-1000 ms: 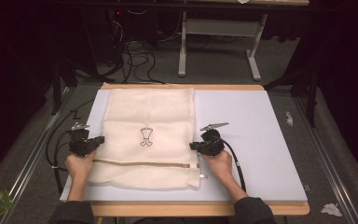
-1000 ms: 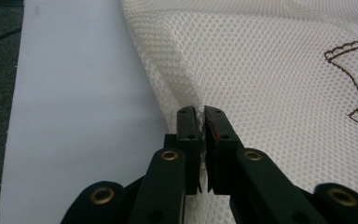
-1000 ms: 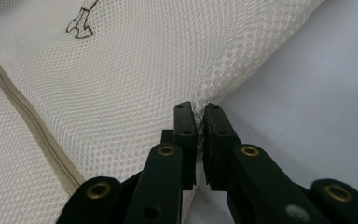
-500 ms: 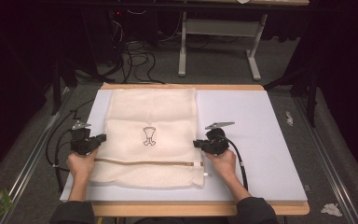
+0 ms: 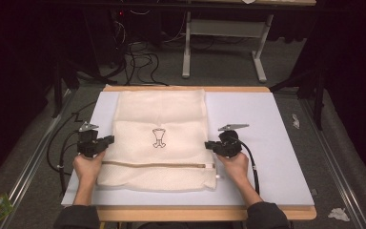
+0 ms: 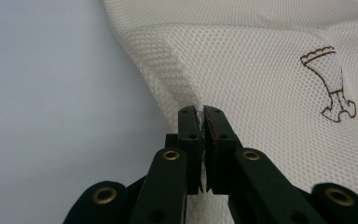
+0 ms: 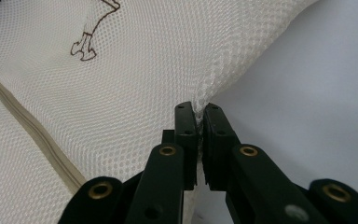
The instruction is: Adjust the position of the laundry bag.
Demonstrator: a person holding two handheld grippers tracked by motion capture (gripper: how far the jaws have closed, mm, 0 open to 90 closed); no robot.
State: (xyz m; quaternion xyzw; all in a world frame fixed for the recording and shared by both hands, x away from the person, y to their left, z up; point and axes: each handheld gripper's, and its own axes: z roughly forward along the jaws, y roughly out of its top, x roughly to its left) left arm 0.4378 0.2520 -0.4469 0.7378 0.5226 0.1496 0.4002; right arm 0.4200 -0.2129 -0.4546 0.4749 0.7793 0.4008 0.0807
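A cream mesh laundry bag [image 5: 161, 138] lies flat on the pale blue mat [image 5: 267, 143], with a small dark outline drawing [image 5: 158, 138] at its middle and a beige zipper [image 5: 157, 165] across its near part. My left gripper [image 5: 108, 140] is shut on the bag's left edge [image 6: 186, 100], pinching the mesh between its jaws. At the opposite side my right gripper [image 5: 208, 144] is shut on the bag's right edge [image 7: 200, 95]. The mesh bag [image 7: 135, 70] rises slightly at both pinched spots. A hand holds each gripper from the near side.
The mat lies on a wooden table [image 5: 195, 213]. Black cables [image 5: 59, 143] trail off the left side, and one cable [image 5: 252, 164] runs from the right gripper. Beyond the table stand a white frame [image 5: 219, 43] and more cables on the floor.
Both grippers have moved slightly away from me and outward, drawing the bag with them across the mat. The bag lies a little flatter and wider.
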